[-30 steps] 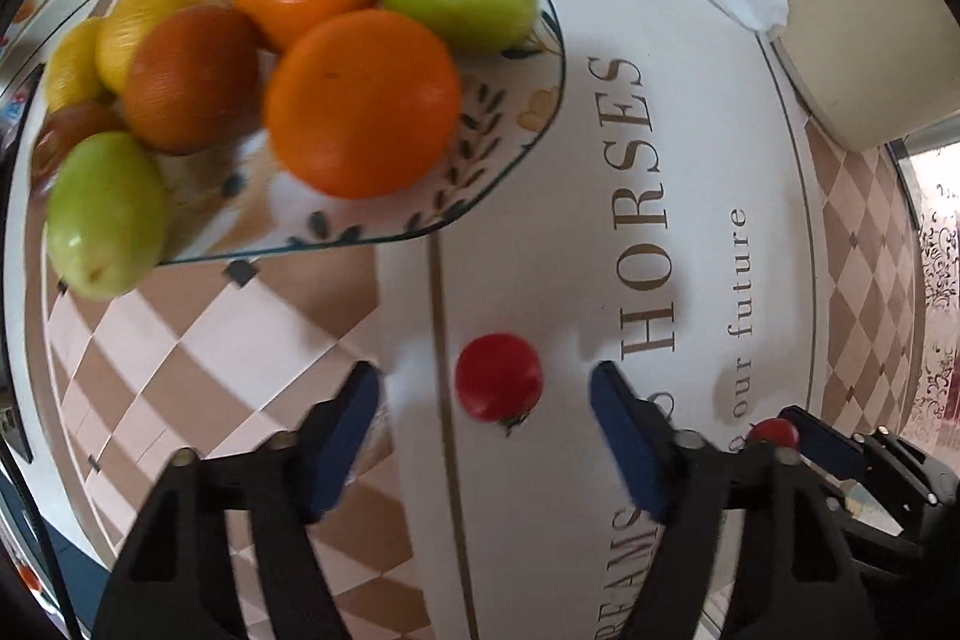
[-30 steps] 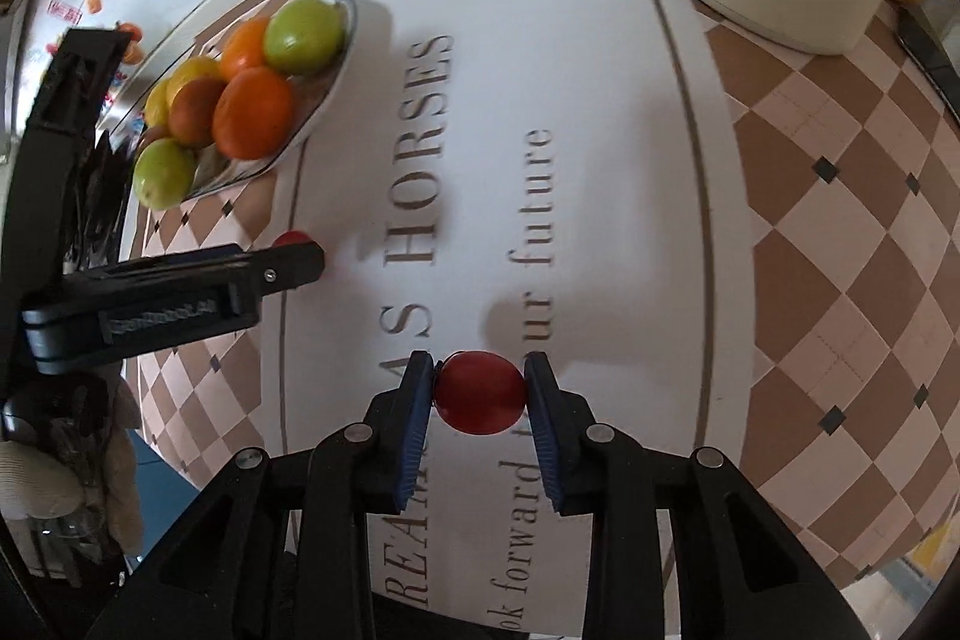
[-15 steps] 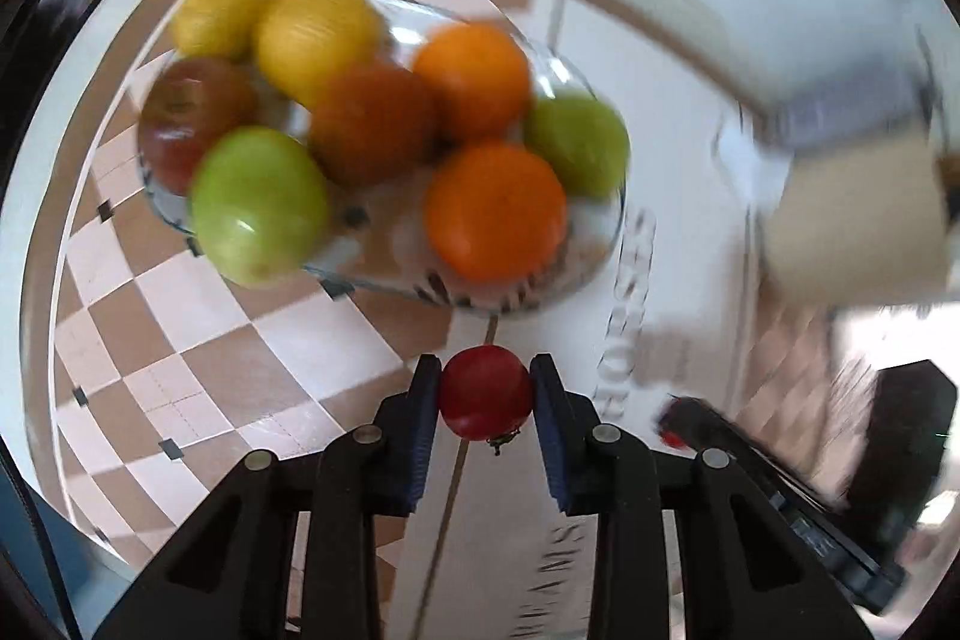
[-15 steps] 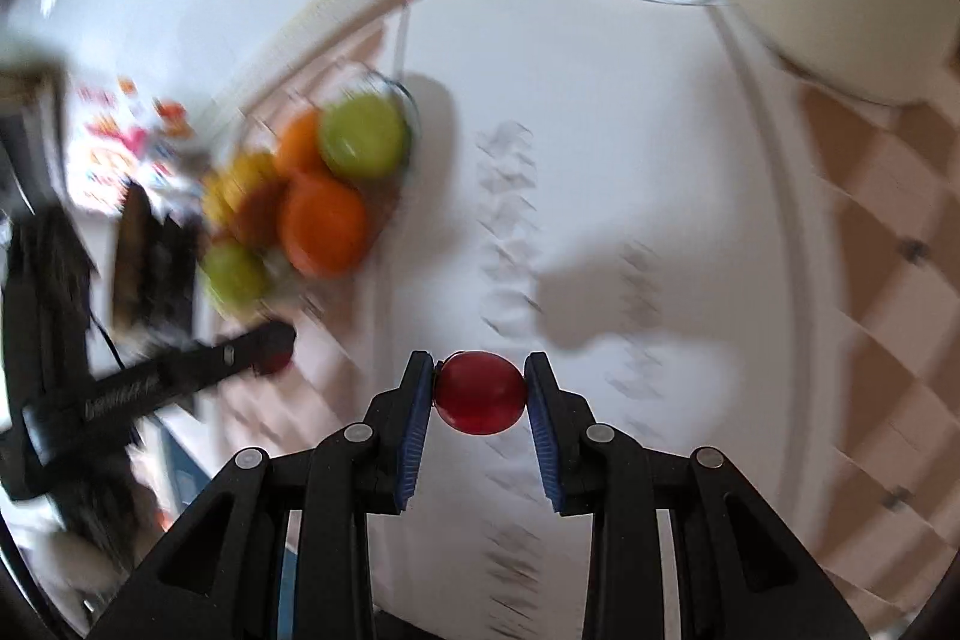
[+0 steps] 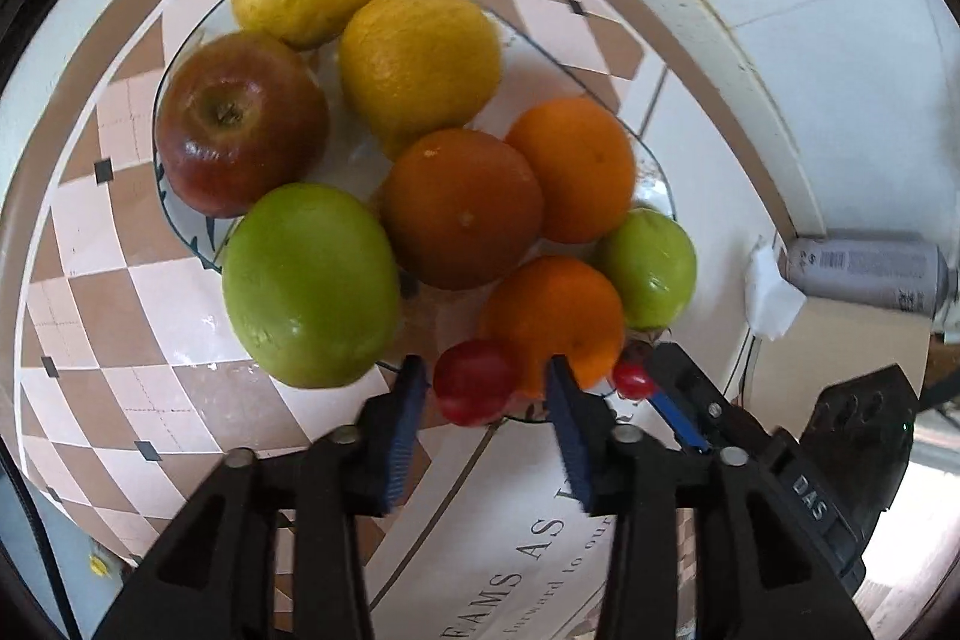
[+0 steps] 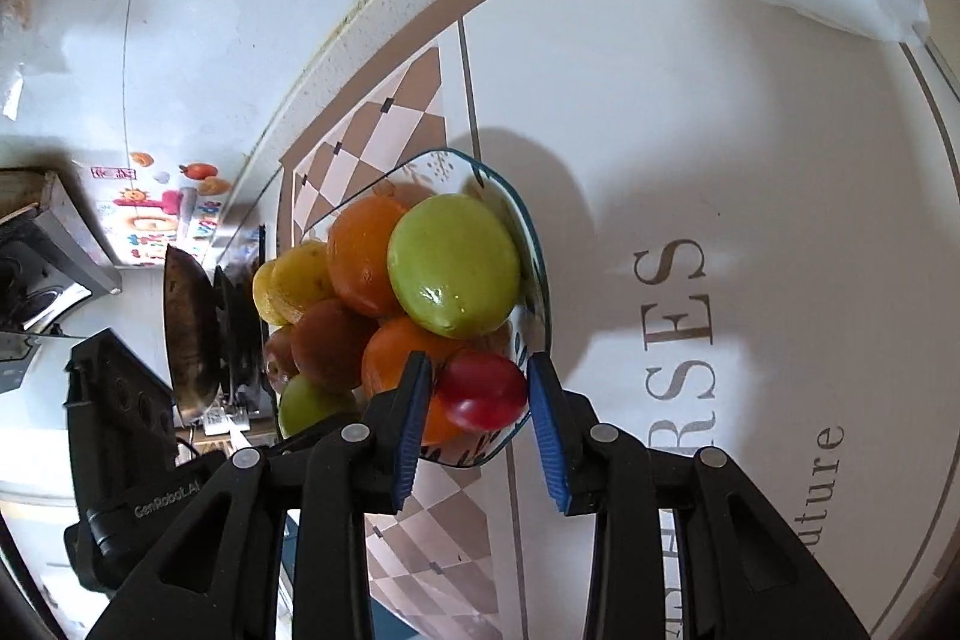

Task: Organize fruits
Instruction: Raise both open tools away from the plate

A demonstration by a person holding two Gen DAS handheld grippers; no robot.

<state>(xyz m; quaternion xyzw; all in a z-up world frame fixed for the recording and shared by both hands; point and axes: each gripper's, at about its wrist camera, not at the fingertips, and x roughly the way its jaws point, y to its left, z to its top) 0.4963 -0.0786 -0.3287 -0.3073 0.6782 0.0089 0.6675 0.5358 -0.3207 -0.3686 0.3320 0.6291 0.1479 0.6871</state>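
At plate rim [image 5: 180,214]: both grippers' [image 5: 486,388] tomatoes [image 5: 474,388].

**What the two wrist views leave hidden or unclear**

In the left wrist view the glass plate [image 5: 180,214] shows only slivers of rim; the piled fruit covers most of it. The left gripper [image 5: 485,409] has its bases cut off by the bottom edge. The second red tomato [image 5: 633,381] is partly hidden behind the right gripper's blue pad. The spray can [image 5: 867,271] carries print too small to read. The tablecloth lettering [image 5: 540,568] is cut by the fingers.

In the right wrist view the red apple [image 6: 277,361] is mostly hidden behind other fruit. The wall stickers [image 6: 168,214] are blurred. Whether either tomato touches a pad is unclear.
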